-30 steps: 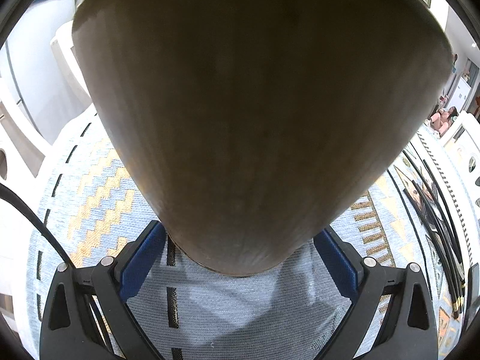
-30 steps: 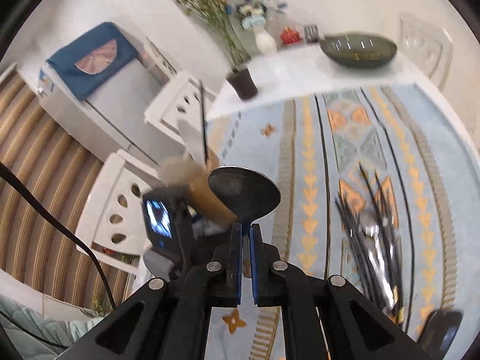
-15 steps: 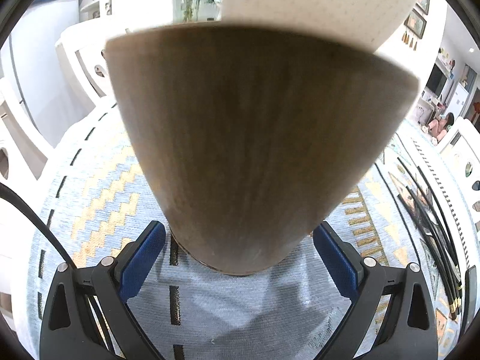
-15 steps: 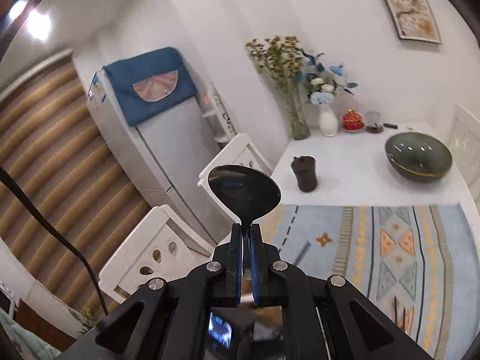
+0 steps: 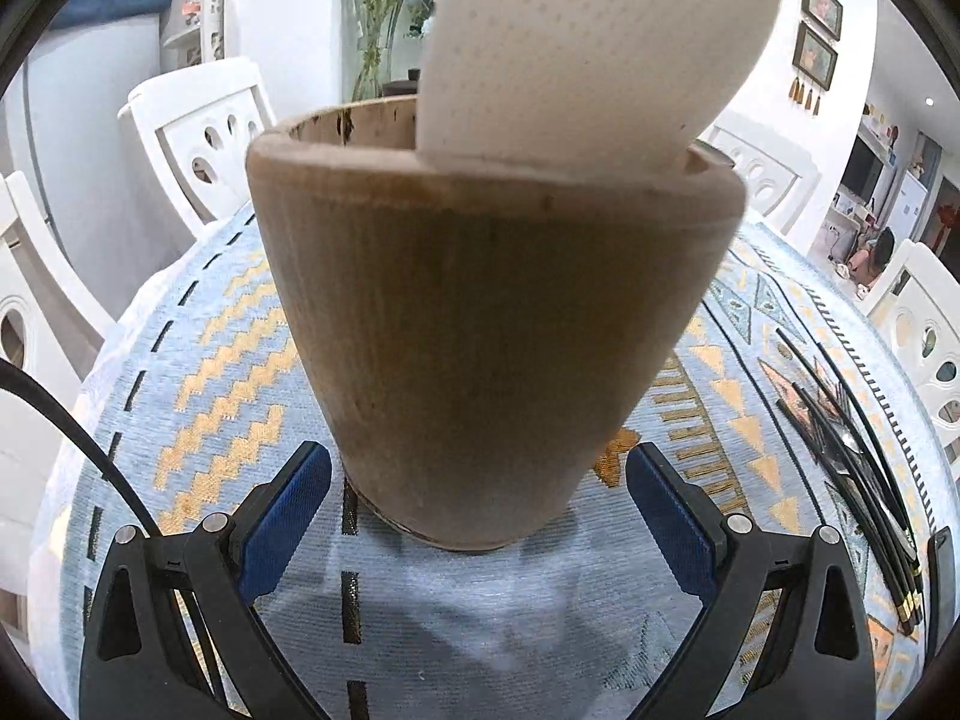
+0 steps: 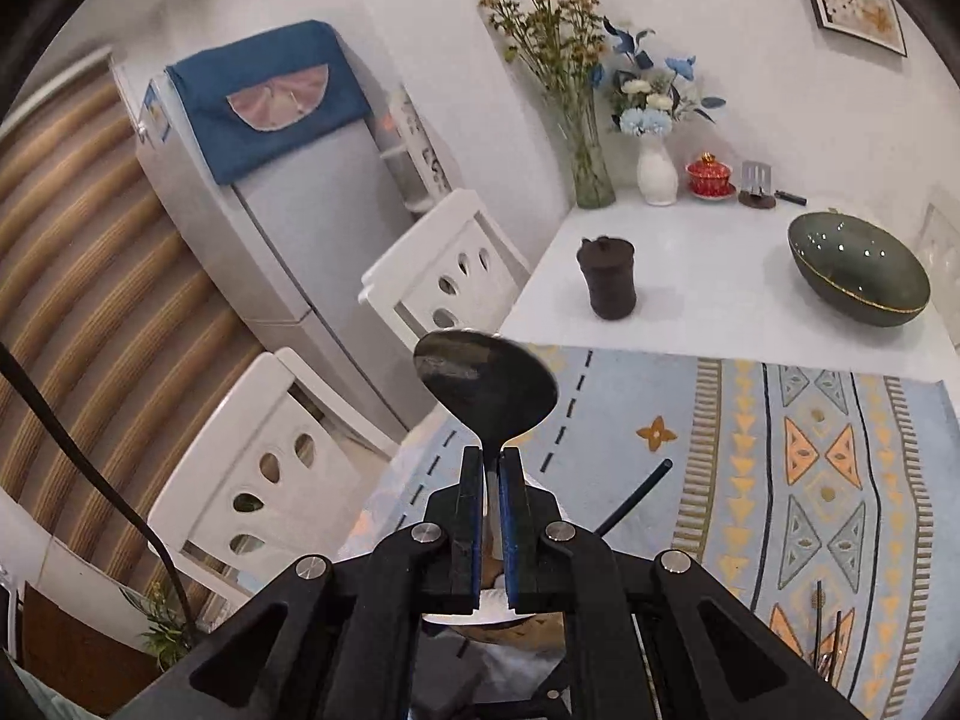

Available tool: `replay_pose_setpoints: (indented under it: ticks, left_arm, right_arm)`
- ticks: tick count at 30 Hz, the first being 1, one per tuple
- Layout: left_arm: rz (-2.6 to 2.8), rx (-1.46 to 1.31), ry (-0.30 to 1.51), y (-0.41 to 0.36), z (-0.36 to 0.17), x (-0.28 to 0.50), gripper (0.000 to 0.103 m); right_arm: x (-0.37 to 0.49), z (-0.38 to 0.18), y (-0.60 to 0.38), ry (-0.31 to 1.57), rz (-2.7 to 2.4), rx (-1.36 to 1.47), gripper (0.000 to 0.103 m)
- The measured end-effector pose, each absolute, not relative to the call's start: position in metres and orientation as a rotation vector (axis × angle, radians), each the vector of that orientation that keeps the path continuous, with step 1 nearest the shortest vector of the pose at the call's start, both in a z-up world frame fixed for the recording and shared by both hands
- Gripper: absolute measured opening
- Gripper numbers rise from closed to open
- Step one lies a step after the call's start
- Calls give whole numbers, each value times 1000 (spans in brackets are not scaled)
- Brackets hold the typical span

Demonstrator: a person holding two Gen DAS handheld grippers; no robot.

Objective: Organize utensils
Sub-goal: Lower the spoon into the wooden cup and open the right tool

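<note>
The right gripper (image 6: 491, 462) is clamped tight on the neck of a dark metal spoon (image 6: 486, 384), bowl sticking up at twelve o'clock from the closed jaws. The left gripper (image 5: 479, 510) stands wide open, its blue pads (image 5: 288, 516) clear of the wooden utensil holder (image 5: 492, 330) that rises between them on the patterned tablecloth (image 5: 198, 384); it grips nothing.

The step in hand looks like dropping the spoon into that holder. To do it well, bring the spoon over the holder's mouth, tip it handle-first, and release only once the handle is inside the rim. Steadying the holder with the left jaws would keep it from tipping.

A white perforated sleeve (image 5: 600, 42) hangs over the rim at one o'clock in the left view and covers part of the opening. Remaining dark utensils (image 5: 852, 450) lie at three o'clock. On the white tabletop beyond, a dark lidded cup (image 6: 607, 279), a green bowl (image 6: 858, 270) and flower vases (image 6: 657, 165) stand well apart.
</note>
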State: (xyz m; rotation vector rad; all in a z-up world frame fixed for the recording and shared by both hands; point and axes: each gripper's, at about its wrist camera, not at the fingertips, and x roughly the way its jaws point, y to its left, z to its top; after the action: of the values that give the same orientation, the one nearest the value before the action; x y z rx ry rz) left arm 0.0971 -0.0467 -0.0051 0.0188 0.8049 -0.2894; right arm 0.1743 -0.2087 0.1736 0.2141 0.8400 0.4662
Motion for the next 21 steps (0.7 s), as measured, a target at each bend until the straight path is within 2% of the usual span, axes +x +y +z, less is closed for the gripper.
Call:
replay_pose_setpoints:
  ticks: [3,5,10,14,21]
  left_arm:
    - [-294,14,801,-45,-5,96,98]
    - [-297,14,798,-45,-5,95,98]
    - [-297,13,795,-39,-8,95,98]
    - [-277,8,797,-36,-9,96,88]
    - [-268,1,795,-32,-7,100,86]
  right_arm:
    - [181,167,-210,908,489,234,16]
    - [182,165,-211,933,504,230,29]
    - [169,179,-225,878,477,245,33]
    - [149,189,-252,830,419,275,51]
    - [116,169,-322,883,208,309,51]
